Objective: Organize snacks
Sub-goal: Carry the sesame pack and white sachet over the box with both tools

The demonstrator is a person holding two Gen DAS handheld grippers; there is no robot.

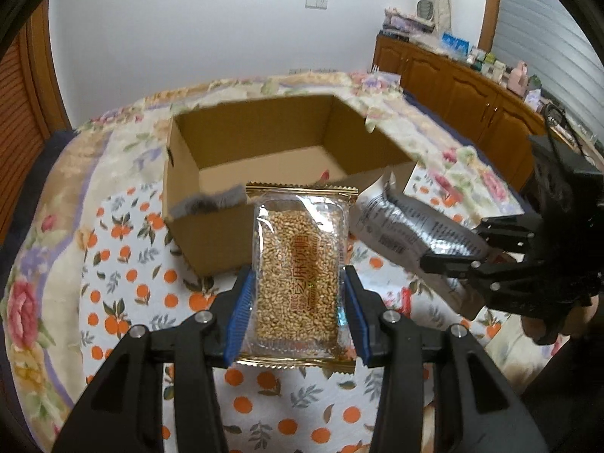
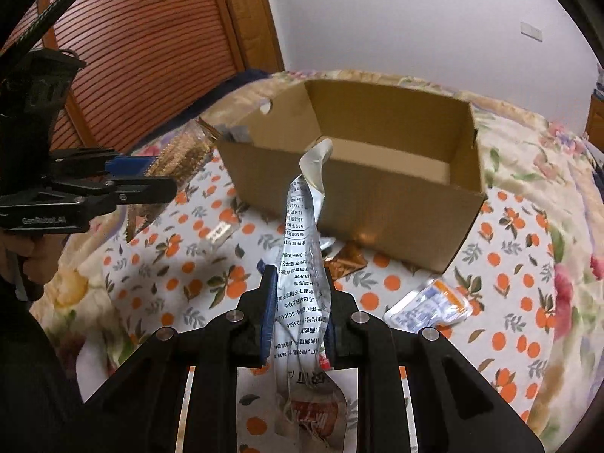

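My left gripper (image 1: 298, 294) is shut on a clear packet of sesame brittle (image 1: 300, 275) with gold edges, held above the bed just in front of the open cardboard box (image 1: 211, 241). My right gripper (image 2: 300, 309) is shut on a silver snack pouch (image 2: 302, 264) with printed text, its top curling toward the box (image 2: 377, 211). In the left wrist view the right gripper (image 1: 453, 253) shows at the right holding the pouch (image 1: 407, 222). In the right wrist view the left gripper (image 2: 158, 177) shows at the left with the brittle (image 2: 181, 154). What I see of the box's inside is bare.
A bedspread with an orange print (image 2: 188, 264) covers the bed. Loose on it lie an orange-and-white packet (image 2: 430, 305), a brown packet (image 2: 345, 260) by the box and a small clear packet (image 2: 219, 232). A wooden cabinet (image 1: 453, 83) stands at the right, a slatted door (image 2: 132, 49) at the left.
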